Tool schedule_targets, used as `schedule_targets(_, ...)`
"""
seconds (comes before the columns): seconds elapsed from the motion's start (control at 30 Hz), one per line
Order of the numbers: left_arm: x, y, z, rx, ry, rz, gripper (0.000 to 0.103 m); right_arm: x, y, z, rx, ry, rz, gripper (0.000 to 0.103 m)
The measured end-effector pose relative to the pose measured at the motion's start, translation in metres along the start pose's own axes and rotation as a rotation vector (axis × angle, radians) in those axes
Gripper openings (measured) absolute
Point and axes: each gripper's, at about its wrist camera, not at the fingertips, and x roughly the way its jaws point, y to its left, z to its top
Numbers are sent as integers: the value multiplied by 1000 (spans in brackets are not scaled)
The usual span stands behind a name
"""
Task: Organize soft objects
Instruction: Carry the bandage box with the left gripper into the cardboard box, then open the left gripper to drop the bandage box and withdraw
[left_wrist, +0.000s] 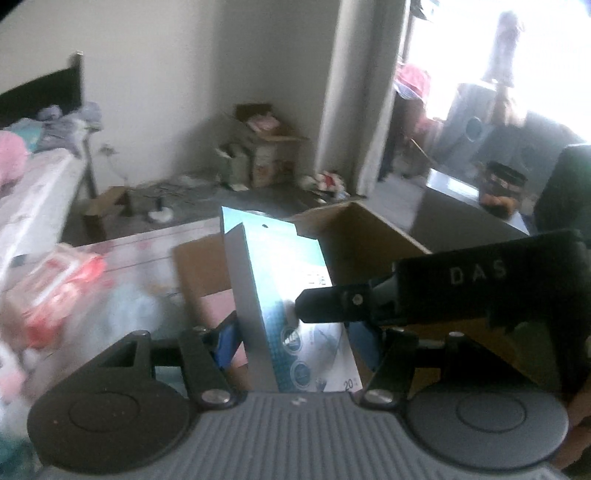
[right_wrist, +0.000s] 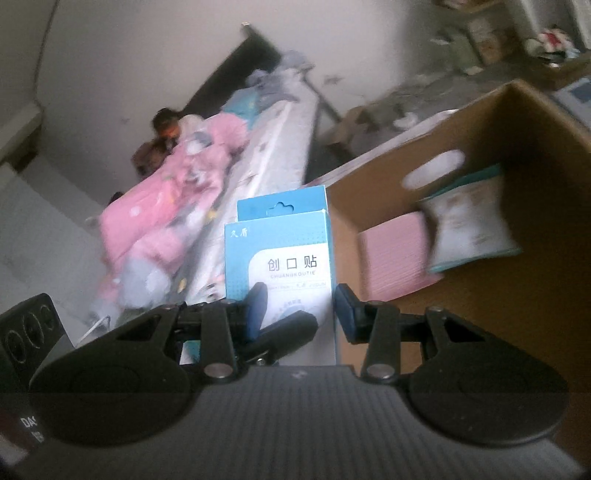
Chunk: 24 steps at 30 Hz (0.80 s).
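A blue and white plaster box (left_wrist: 291, 302) stands upright between the blue pads of my left gripper (left_wrist: 295, 341), which is shut on it. In the right wrist view the same box (right_wrist: 284, 251) sits between the fingers of my right gripper (right_wrist: 301, 308), with a gap on its right side. The right gripper's finger (left_wrist: 332, 304) reaches the box face in the left wrist view. An open cardboard box (right_wrist: 388, 192) stands just right, holding a pink pad (right_wrist: 395, 254) and a pale pouch (right_wrist: 469, 225).
A red and white packet (left_wrist: 59, 291) and soft bundles lie on the table at left. A bed with pink bedding (right_wrist: 177, 199) is behind. Cartons and clutter (left_wrist: 258, 147) sit on the floor by the wall. A dark table with a jar (left_wrist: 502, 184) stands at right.
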Motion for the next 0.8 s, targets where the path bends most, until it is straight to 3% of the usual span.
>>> schedule_targets(0.23, 83, -24, 34, 11, 87, -77, 64, 8, -52, 60, -9, -10, -156, 38)
schedule_targets(0.33, 123, -34, 40, 24, 146, -104, 72, 17, -71, 83, -60, -32, -271, 38)
schedule_targets(0.37, 136, -36, 40, 32, 172, -91, 77, 22, -75, 88, -97, -46, -329, 38)
schedule_targets(0.43, 156, -39, 37, 54, 215, -45, 78, 30, -83, 94, -144, -63, -427, 38)
schedule_targets(0.57, 160, -27, 35, 39, 227, -30, 78, 37, -95, 91, -123, -61, -424, 38)
schedule_targets(0.8, 121, 1, 48, 25, 171, 26, 78, 38, -105, 80, -67, -16, -367, 38)
